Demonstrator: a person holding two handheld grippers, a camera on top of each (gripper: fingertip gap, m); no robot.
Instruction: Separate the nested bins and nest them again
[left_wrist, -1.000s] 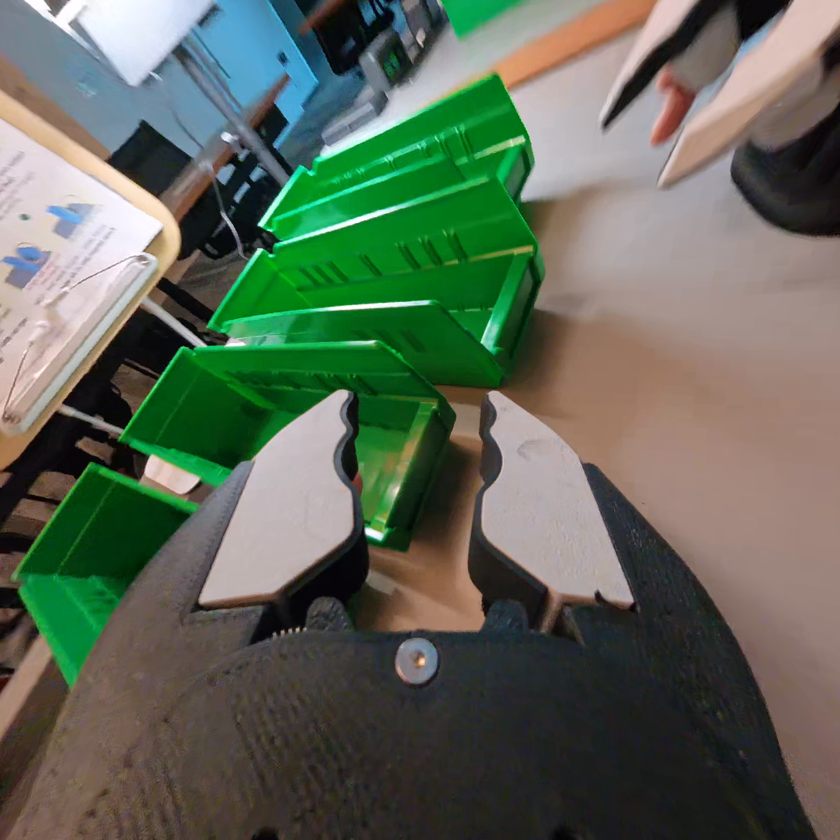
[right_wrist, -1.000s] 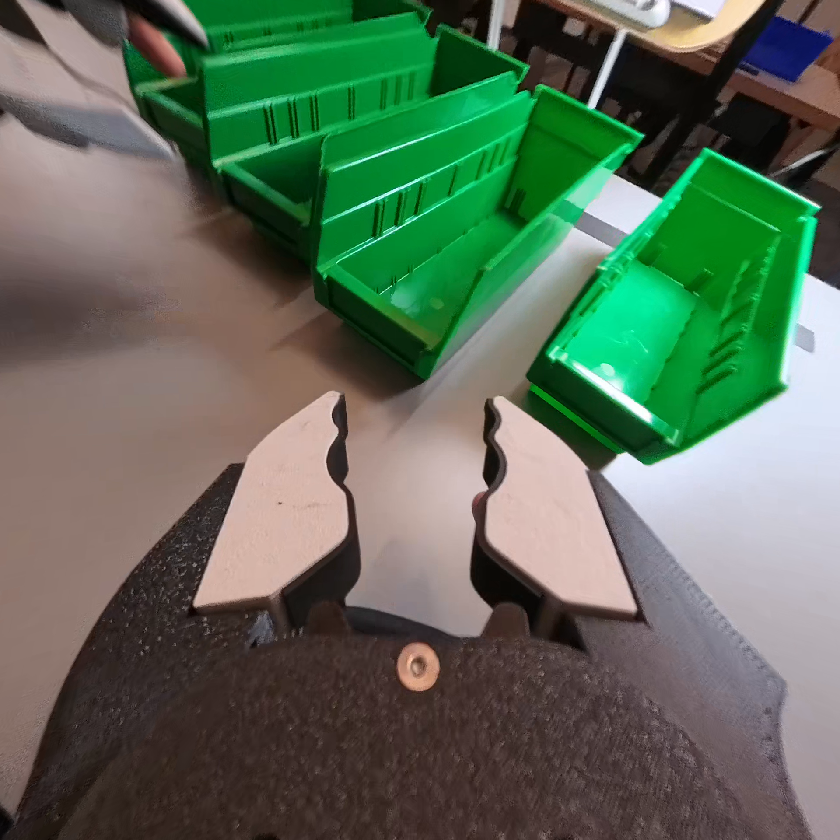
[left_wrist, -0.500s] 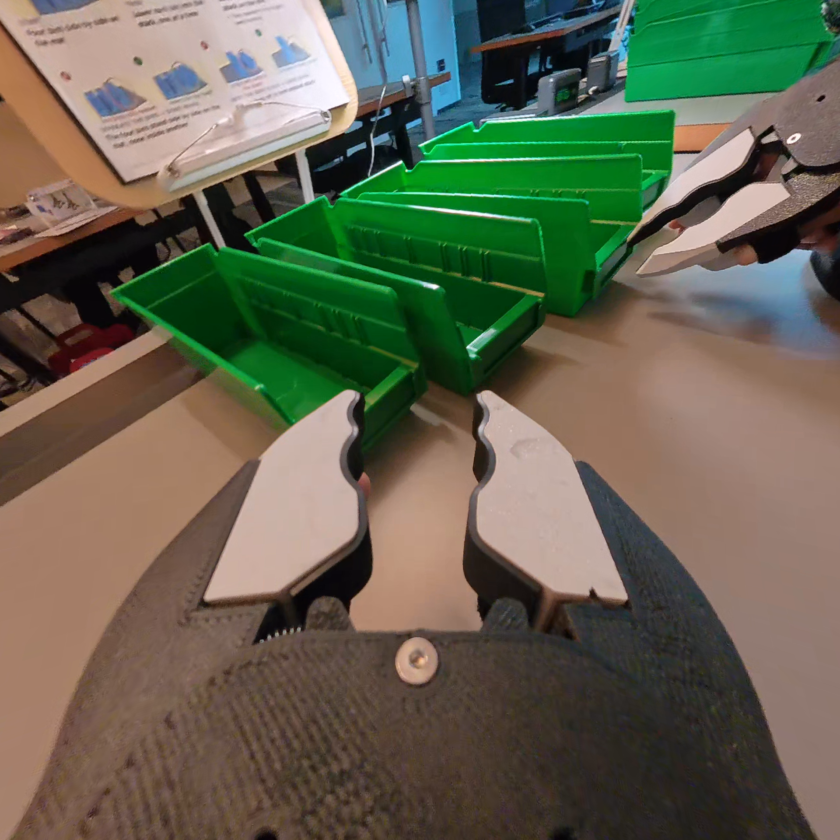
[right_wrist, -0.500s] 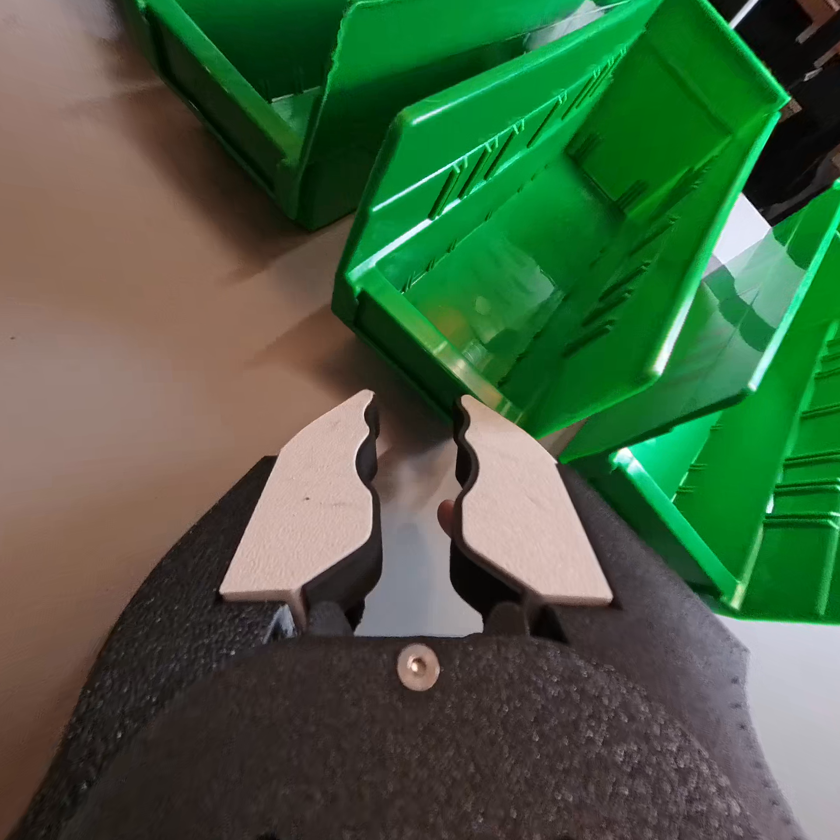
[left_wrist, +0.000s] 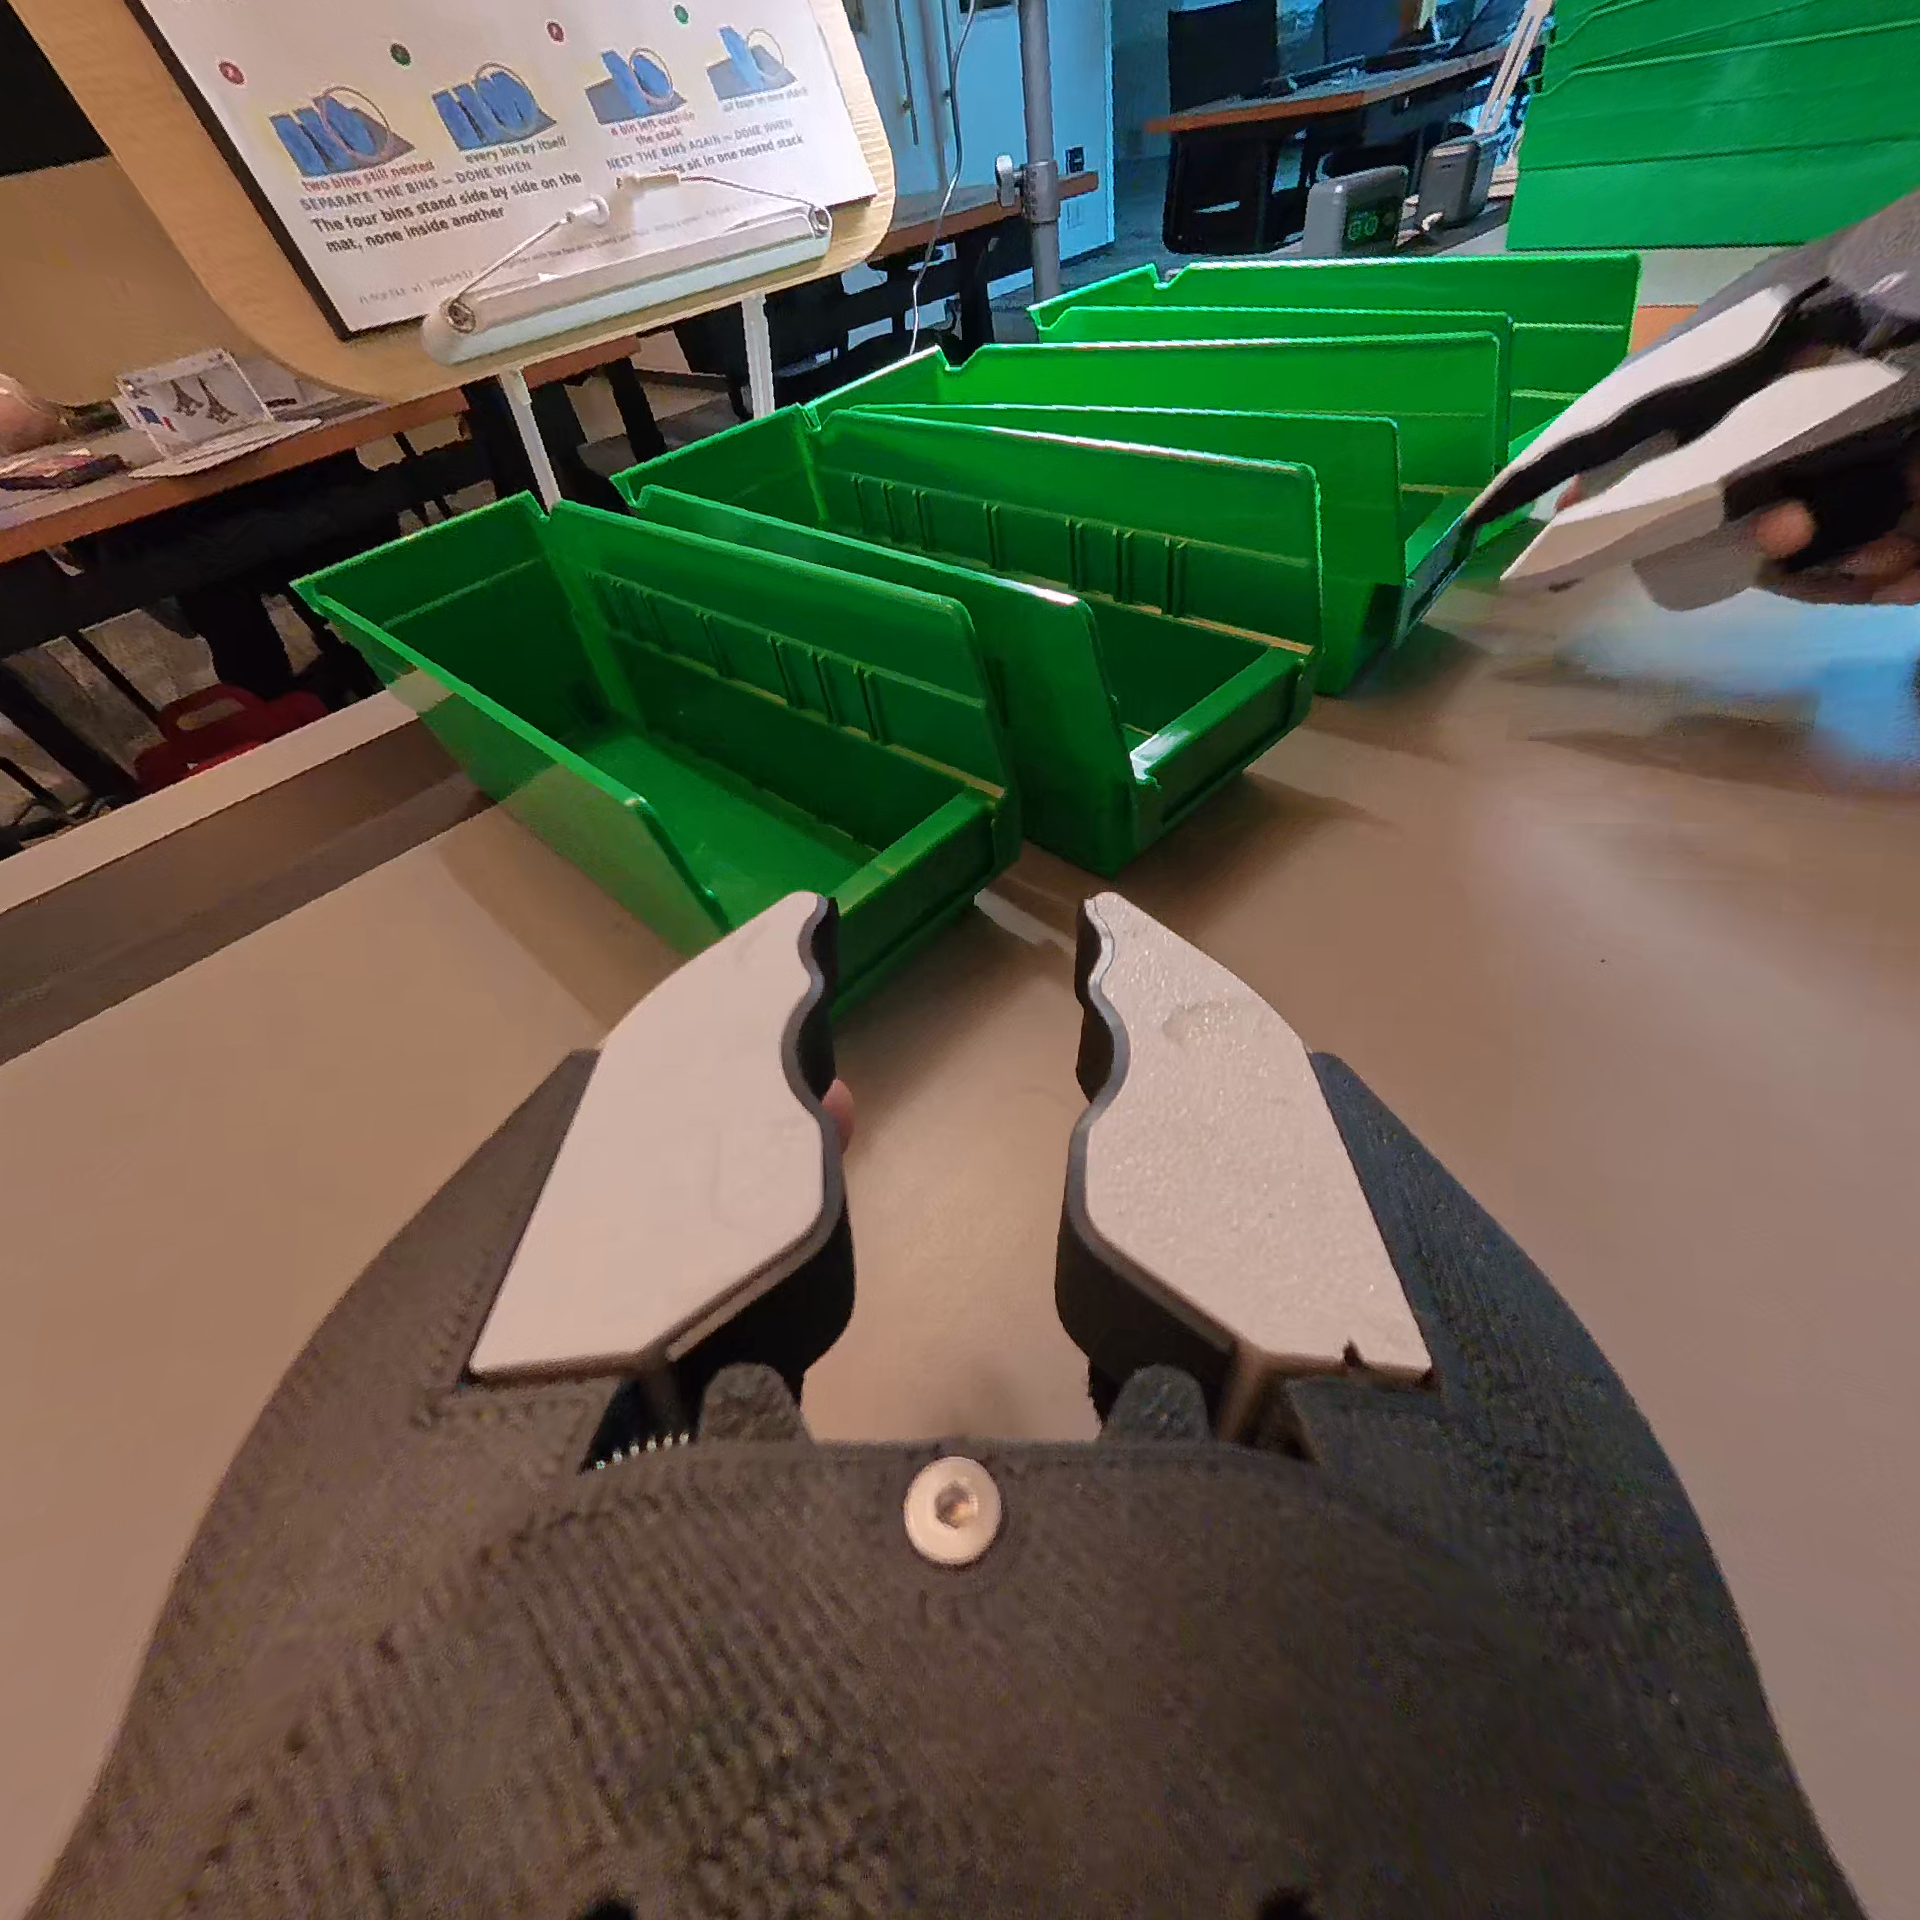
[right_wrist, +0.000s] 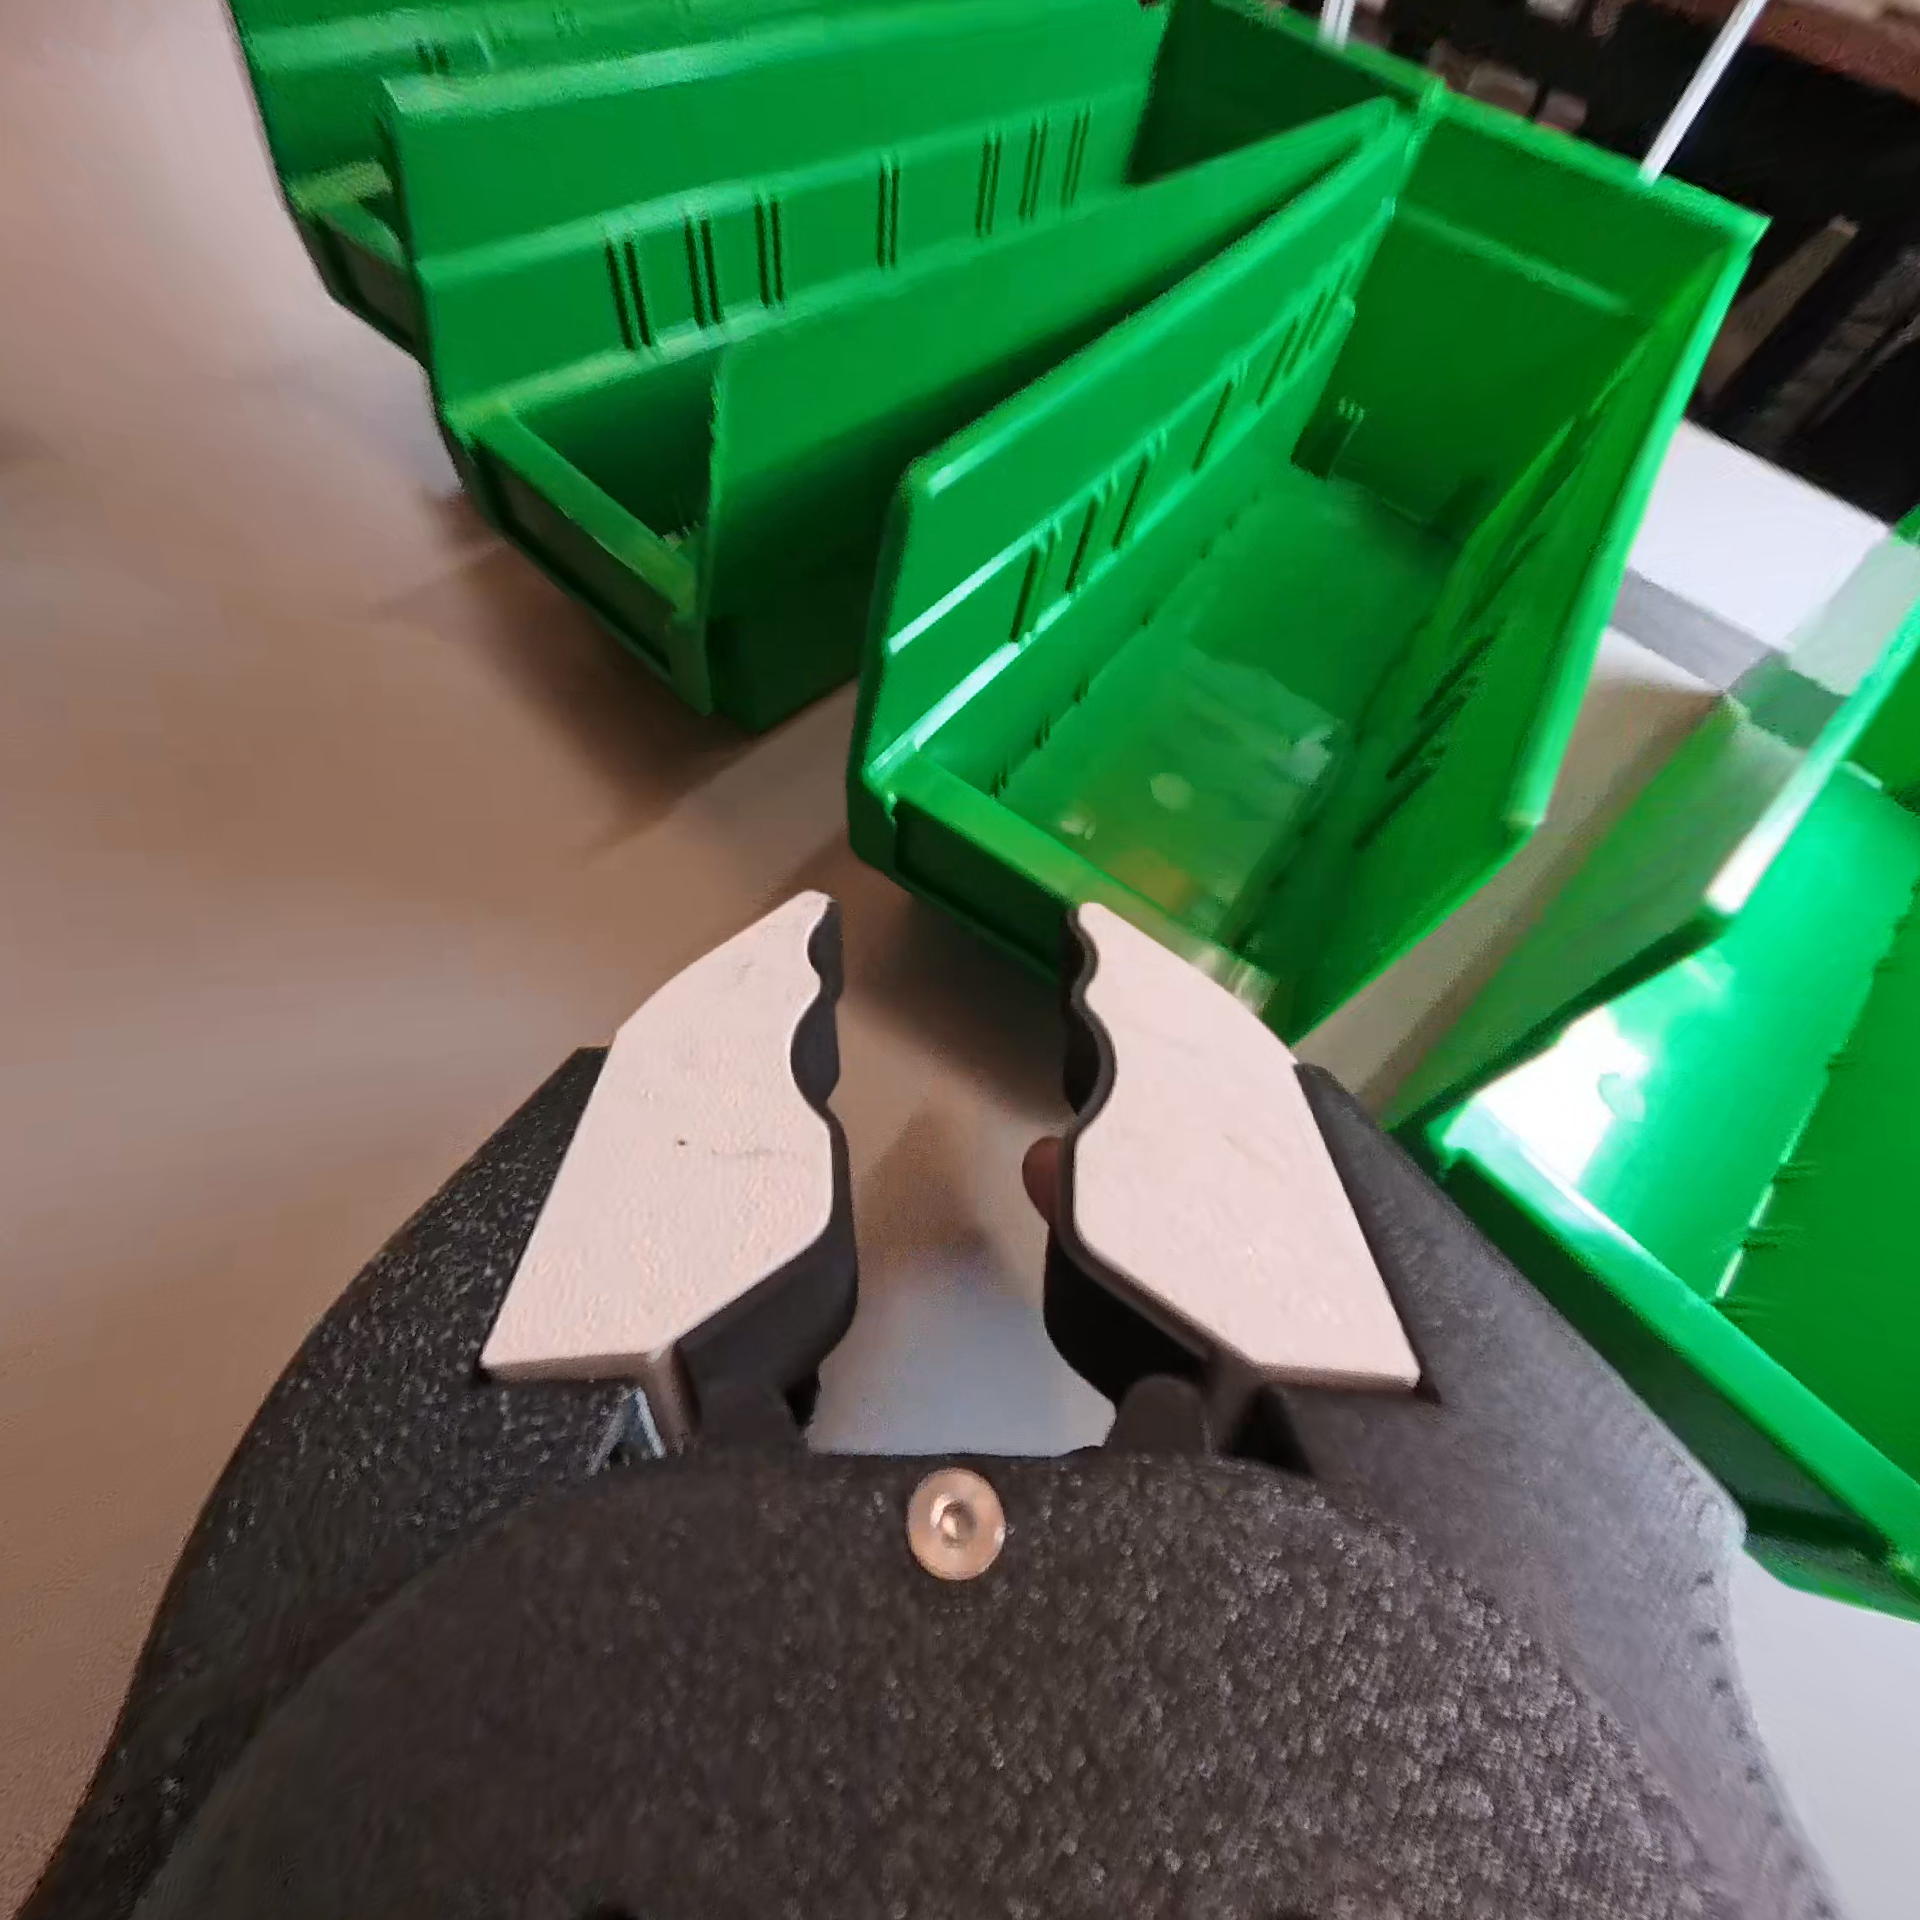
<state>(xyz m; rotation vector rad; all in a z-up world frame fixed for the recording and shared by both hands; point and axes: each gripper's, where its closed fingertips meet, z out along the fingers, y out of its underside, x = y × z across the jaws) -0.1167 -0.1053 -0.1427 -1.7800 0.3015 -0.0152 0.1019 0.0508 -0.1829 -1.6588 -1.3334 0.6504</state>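
Observation:
Several green bins stand side by side on the tan table (left_wrist: 1455, 987). In the left wrist view my left gripper (left_wrist: 951, 935) is open and empty, just in front of the nearest bin (left_wrist: 727, 821), with a second bin (left_wrist: 1039, 540) beside it. My right gripper (left_wrist: 1496, 540) shows at the right, by the front of the farther bins (left_wrist: 1351, 468). In the right wrist view my right gripper (right_wrist: 951, 935) is open and empty, tips close to the front lip of a bin (right_wrist: 1195, 727). One bin (right_wrist: 727, 416) lies left of it and another (right_wrist: 1714, 1195) right.
A clipboard with an instruction sheet (left_wrist: 520, 156) stands on a stand behind the bins. The table's edge (left_wrist: 208, 831) runs at the left. Desks and a tall green stack (left_wrist: 1714, 125) are in the background. One gripper's finger ends stand about 30 centimeters off the other's.
The left wrist view has swung from tilted to level and drawn back from the nearest bin. My right gripper has moved in toward a bin's front lip and its jaws have narrowed.

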